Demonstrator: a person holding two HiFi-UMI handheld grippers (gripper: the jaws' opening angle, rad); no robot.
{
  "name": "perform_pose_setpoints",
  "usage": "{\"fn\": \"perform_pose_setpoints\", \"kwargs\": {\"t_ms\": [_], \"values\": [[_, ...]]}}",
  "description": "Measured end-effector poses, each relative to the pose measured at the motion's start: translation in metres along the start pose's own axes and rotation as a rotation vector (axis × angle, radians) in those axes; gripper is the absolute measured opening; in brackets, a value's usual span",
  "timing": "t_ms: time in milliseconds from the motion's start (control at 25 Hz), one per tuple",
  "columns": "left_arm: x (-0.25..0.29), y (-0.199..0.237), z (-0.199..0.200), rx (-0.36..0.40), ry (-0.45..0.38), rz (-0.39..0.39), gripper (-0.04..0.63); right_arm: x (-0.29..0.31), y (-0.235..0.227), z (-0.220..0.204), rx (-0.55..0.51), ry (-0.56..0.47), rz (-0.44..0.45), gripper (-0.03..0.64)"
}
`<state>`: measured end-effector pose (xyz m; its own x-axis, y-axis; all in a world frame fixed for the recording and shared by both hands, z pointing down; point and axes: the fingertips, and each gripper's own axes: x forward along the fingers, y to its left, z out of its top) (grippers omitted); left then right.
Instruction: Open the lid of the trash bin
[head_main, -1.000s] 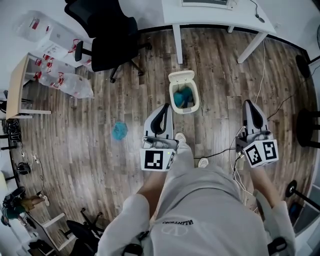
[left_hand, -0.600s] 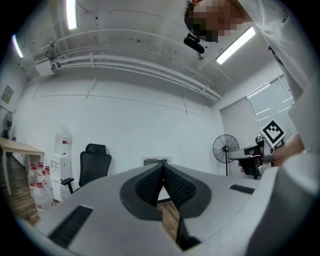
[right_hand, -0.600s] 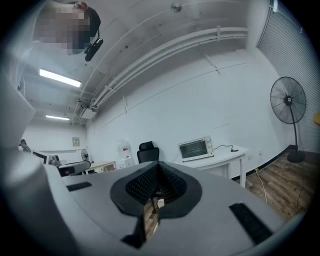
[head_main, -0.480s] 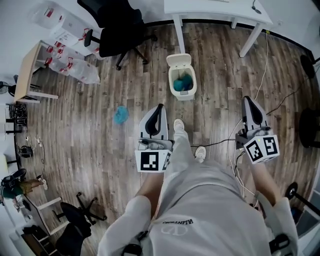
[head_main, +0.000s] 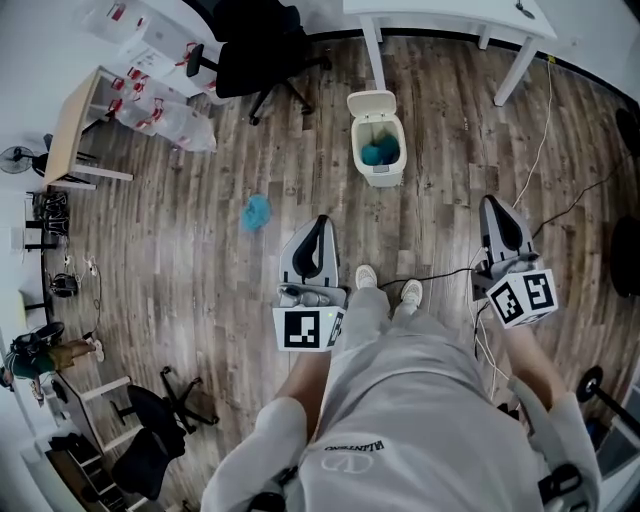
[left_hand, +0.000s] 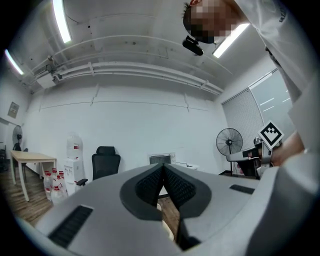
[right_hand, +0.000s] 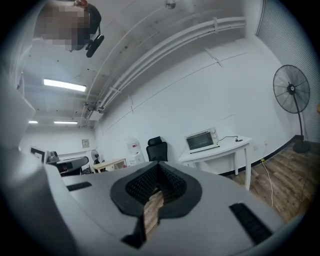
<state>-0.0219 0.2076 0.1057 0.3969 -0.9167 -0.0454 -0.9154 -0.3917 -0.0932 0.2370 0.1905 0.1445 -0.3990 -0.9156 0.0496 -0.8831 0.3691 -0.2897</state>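
In the head view the white trash bin stands on the wooden floor in front of a white table, well ahead of both grippers. Its lid is tipped up and back, and something blue lies inside. My left gripper is held low in front of the person, pointing toward the bin, its jaws shut on nothing. My right gripper is off to the right, also shut and empty. In the left gripper view and the right gripper view the pads meet at the tips.
A blue crumpled thing lies on the floor left of the bin. A black office chair and water bottles stand at the back left, beside a small wooden table. A cable runs along the floor at the right. A standing fan is by the wall.
The bin has drifted up and farther off in the head view as the person stepped back. Both grippers stay shut in about the same pose.
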Motion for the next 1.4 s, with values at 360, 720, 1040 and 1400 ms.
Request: {"fn": "perform_pose_setpoints", "kwargs": {"t_ms": [360,720,1040,1400], "values": [[-0.013,0.023,-0.007,-0.033,0.002,-0.025,0.002,-0.029,-0.001,-0.032,-0.004,0.086,-0.1,0.017],[-0.025,0.052,0.002,-0.058,-0.038,-0.057,0.002,-0.037,0.033,-0.025,-0.019,0.057,-0.151,0.016],[-0.033,0.071,0.0,-0.059,-0.04,-0.051,0.002,-0.031,0.047,-0.012,-0.026,0.037,-0.161,0.015],[-0.039,0.084,0.0,-0.059,-0.037,-0.038,0.002,-0.026,0.056,-0.007,-0.04,0.034,-0.155,0.015]]}}
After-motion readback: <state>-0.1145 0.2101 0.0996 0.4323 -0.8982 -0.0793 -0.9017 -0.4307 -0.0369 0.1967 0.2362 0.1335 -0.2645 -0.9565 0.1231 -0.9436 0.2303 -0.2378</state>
